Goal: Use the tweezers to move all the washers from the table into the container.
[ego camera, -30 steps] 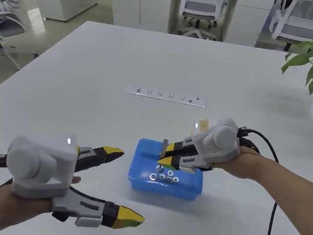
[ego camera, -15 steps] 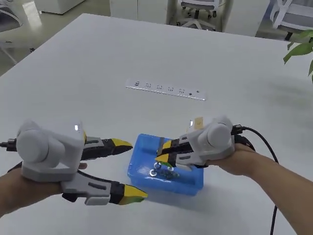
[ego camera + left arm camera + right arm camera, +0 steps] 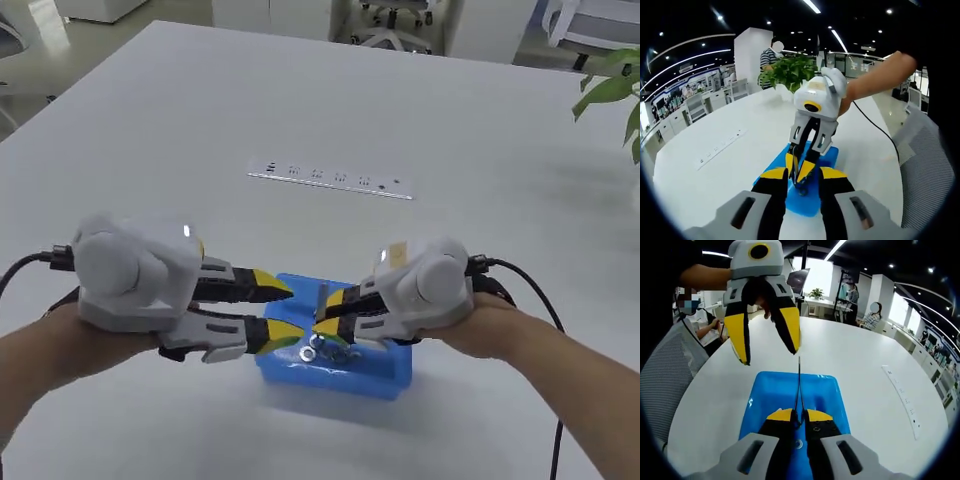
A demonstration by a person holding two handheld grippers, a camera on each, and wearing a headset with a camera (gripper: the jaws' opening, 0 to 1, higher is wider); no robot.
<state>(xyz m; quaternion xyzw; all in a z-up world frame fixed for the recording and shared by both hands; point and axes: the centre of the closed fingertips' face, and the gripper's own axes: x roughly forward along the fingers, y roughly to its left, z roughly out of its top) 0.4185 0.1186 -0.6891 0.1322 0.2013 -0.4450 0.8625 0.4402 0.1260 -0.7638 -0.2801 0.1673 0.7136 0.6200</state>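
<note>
A blue container [image 3: 340, 368] sits on the white table [image 3: 200, 130] and holds several metal washers [image 3: 322, 350]. My right gripper [image 3: 328, 314] hovers over the container, shut on thin metal tweezers [image 3: 322, 297]. In the right gripper view the tweezers [image 3: 799, 382] run forward from my right gripper [image 3: 800, 416] above the container [image 3: 770, 395]. My left gripper [image 3: 287, 310] is open at the container's left edge, its tips close to the right gripper's. Its jaws [image 3: 803, 175] face the right gripper [image 3: 812, 107] over the container [image 3: 831, 154]. The left gripper [image 3: 767, 352] hangs open beyond the tweezers' tip.
A flush power strip [image 3: 330, 180] lies in the table beyond the container. A green plant [image 3: 610, 95] stands at the far right and office chairs [image 3: 400, 15] behind the table. People sit in the room's background [image 3: 872, 315].
My left gripper has moved right and up, from well left of the container to its left edge, close to the right gripper's tips. The right gripper stays over the container, still holding the tweezers.
</note>
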